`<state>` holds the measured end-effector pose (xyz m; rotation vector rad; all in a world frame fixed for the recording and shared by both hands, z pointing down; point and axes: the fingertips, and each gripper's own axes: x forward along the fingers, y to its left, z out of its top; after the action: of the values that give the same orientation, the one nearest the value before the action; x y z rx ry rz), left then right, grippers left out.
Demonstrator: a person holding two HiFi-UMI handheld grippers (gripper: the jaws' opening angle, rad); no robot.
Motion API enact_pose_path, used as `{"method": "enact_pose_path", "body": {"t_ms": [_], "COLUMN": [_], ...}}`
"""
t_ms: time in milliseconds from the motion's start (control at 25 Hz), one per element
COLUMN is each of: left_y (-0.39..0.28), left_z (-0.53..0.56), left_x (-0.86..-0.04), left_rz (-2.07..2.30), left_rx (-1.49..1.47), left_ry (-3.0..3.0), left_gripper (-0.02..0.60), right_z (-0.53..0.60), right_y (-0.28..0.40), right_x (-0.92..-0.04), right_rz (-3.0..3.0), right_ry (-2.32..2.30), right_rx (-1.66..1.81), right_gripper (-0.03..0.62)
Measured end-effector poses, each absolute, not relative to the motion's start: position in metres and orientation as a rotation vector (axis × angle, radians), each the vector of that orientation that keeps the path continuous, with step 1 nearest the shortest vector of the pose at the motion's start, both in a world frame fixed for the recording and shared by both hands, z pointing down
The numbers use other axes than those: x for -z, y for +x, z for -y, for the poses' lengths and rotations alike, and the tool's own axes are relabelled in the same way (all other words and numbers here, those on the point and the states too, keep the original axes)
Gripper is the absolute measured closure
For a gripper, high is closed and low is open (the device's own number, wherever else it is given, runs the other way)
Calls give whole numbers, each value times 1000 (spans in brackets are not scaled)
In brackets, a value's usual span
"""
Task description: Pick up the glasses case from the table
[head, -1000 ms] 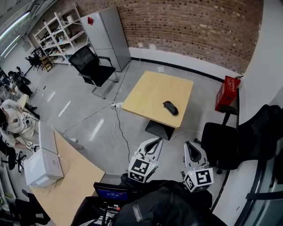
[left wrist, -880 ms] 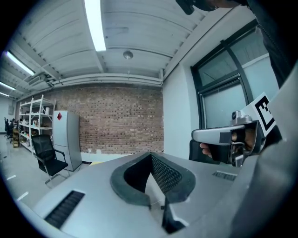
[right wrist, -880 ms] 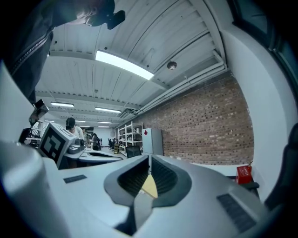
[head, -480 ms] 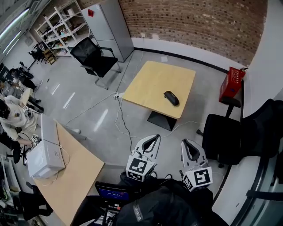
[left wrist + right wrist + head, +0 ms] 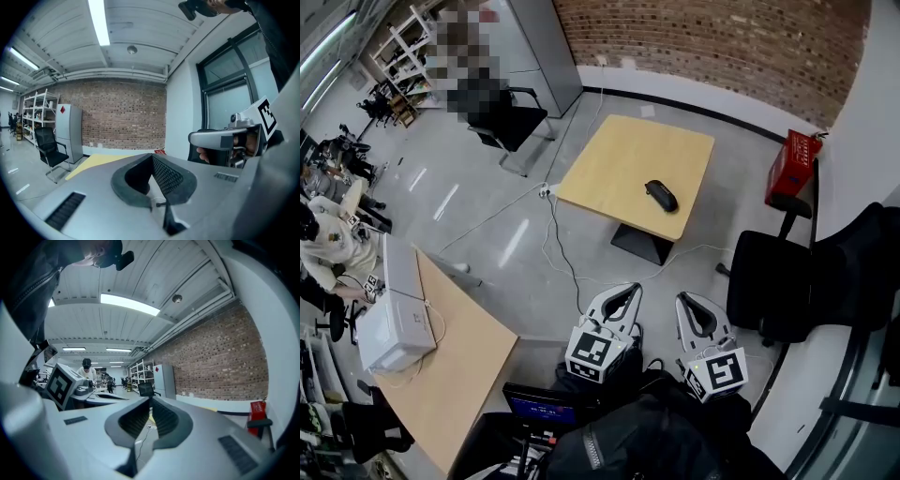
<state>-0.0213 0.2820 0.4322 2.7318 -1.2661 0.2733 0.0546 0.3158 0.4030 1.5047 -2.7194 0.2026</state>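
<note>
1. Glasses case (image 5: 661,195) lies on the desk (image 5: 614,169) at 12 o'clock, well beyond both claws.
2. Left claw (image 5: 625,292) and right claw (image 5: 690,304) are closed, empty, likely awaiting the approach.

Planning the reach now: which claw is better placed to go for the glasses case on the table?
Nearly a tie; I'd lean right. The left claw and right claw are both shut, empty and about equally short of the table. The glasses case lies by its right edge, the right claw's side.
</note>
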Motion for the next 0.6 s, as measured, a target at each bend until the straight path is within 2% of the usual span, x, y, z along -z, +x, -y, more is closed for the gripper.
{"method": "enact_pose_path", "body": {"t_ms": [600], "left_y": [-20], "left_z": [-187], "left_x": [-418], "left_rz": [1184], "left_rx": [-181], "left_ry": [2783], "left_gripper": [581], "right_z": [-233], "right_y": [39], "right_x": [-395], "right_rz": [2692], "right_ry": [1471], "right_rx": [-120], "right_gripper": [588]}}
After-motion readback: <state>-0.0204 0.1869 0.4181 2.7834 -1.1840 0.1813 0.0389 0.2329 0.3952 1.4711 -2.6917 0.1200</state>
